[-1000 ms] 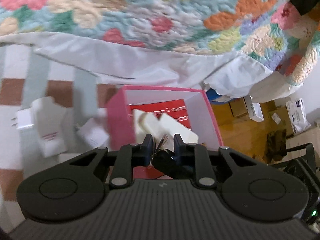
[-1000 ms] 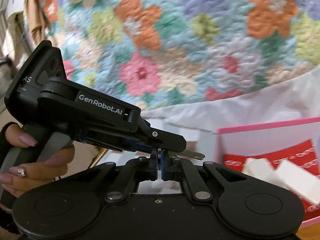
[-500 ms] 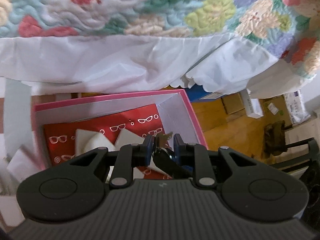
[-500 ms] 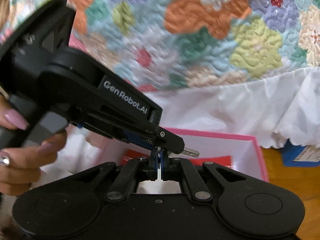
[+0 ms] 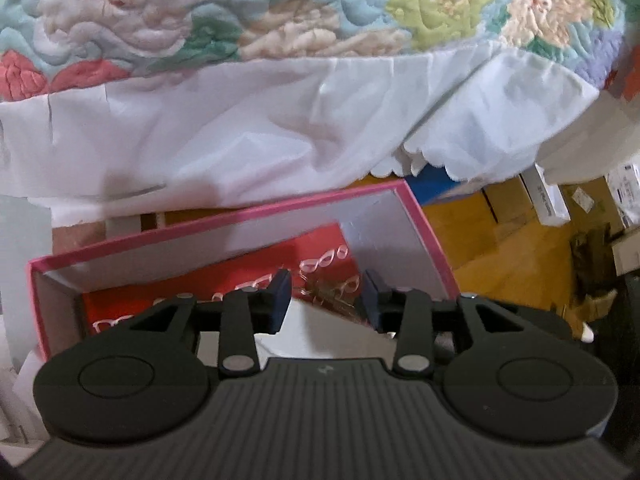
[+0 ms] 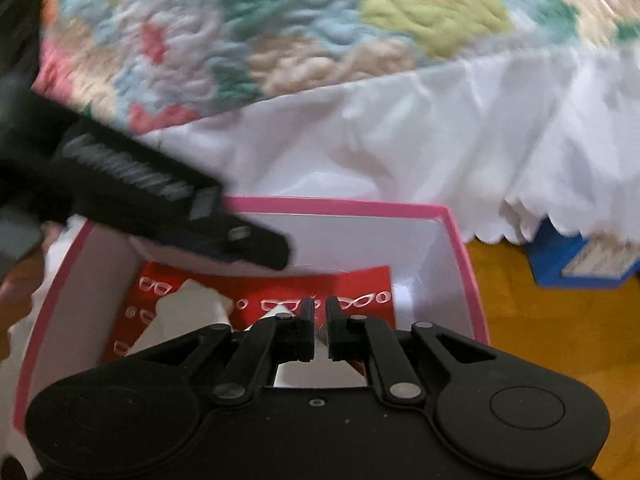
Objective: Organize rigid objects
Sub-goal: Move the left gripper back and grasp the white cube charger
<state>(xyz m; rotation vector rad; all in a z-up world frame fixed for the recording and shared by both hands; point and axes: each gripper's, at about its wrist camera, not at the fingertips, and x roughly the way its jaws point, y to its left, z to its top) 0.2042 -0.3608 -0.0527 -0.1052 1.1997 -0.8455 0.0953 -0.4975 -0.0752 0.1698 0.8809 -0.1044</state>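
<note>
A pink-rimmed box (image 5: 424, 224) with a red, glasses-printed bottom stands on the floor by the bed; it also shows in the right wrist view (image 6: 460, 248). White plug-like blocks (image 6: 192, 308) lie inside it. My left gripper (image 5: 326, 296) is open over the box's right part, and a bunch of keys (image 5: 328, 290) lies on the red bottom between its fingers. My right gripper (image 6: 318, 330) hangs over the box with its fingers slightly apart and nothing between them. The left gripper's body (image 6: 160, 200) crosses the box's left part in the right wrist view, blurred.
A flowered quilt (image 5: 320, 12) with a white scalloped skirt (image 5: 280, 128) hangs behind the box. On the orange wooden floor (image 5: 500, 248) to the right lie a blue box (image 6: 580, 264) and several cardboard boxes (image 5: 548, 196). White packaging (image 5: 12, 360) lies left of the box.
My left gripper moved right over the box and opened, letting the keys drop onto the red bottom. My right gripper followed to above the box and parted slightly.
</note>
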